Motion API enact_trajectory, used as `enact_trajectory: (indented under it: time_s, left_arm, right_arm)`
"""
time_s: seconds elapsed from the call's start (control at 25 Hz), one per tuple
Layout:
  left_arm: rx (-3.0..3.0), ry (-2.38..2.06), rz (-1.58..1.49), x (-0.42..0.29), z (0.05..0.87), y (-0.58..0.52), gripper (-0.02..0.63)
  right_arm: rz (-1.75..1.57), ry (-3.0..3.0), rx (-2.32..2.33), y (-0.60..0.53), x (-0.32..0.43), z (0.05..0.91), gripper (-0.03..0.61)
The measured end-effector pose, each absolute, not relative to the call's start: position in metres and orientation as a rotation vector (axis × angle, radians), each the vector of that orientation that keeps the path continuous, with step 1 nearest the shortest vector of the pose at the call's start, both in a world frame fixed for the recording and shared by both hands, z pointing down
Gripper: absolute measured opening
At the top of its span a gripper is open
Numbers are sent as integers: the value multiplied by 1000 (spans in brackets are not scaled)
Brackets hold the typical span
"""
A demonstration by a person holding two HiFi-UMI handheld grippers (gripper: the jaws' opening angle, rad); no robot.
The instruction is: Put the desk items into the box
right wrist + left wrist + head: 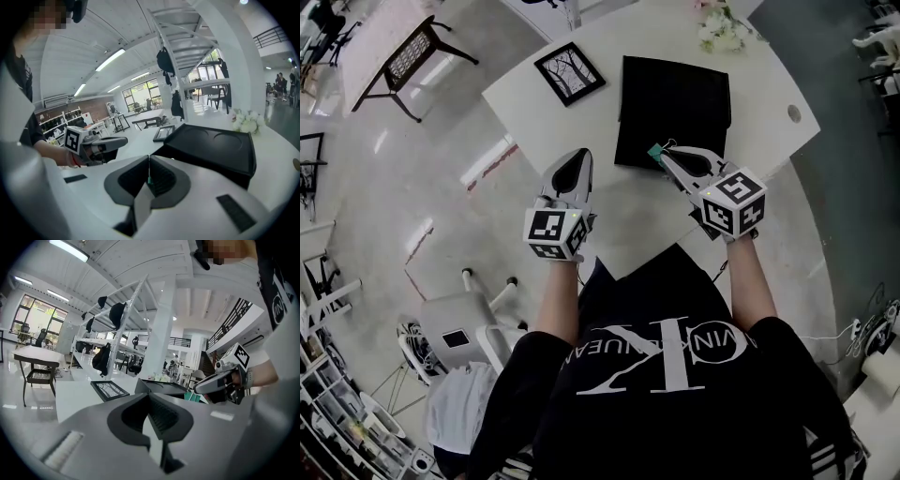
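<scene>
A black box (675,105) lies on the white table (609,202), its flat top showing in the right gripper view (213,143). My right gripper (663,157) hovers at the box's near left corner, shut on a small thin teal item (655,152); a sliver of this teal item (148,179) shows between the closed jaws. My left gripper (579,157) hangs over the table to the left of the box, shut with nothing in it (149,401). A black picture frame (569,72) lies left of the box at the far edge.
White flowers (721,29) stand at the table's far side beyond the box. A cable hole (794,113) sits near the right edge. A dark table (411,58) and a white chair (467,328) stand on the floor to the left.
</scene>
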State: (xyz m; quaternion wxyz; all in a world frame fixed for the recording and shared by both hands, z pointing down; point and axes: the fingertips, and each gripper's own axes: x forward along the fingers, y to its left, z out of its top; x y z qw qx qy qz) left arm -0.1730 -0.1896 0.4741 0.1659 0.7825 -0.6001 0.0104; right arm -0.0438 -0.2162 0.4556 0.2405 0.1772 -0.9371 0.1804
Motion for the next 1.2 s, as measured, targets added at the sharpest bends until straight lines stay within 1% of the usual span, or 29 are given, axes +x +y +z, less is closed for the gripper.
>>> enact_trajectory:
  time_s: [0.72, 1.2]
  left_arm:
    - [2164, -1764, 86, -177, 487, -198, 11]
    - [2102, -1806, 64, -181, 485, -191, 11]
  right_arm:
    - [336, -2298, 247, -231, -54, 514, 20]
    - [328, -2255, 166, -230, -57, 529, 21]
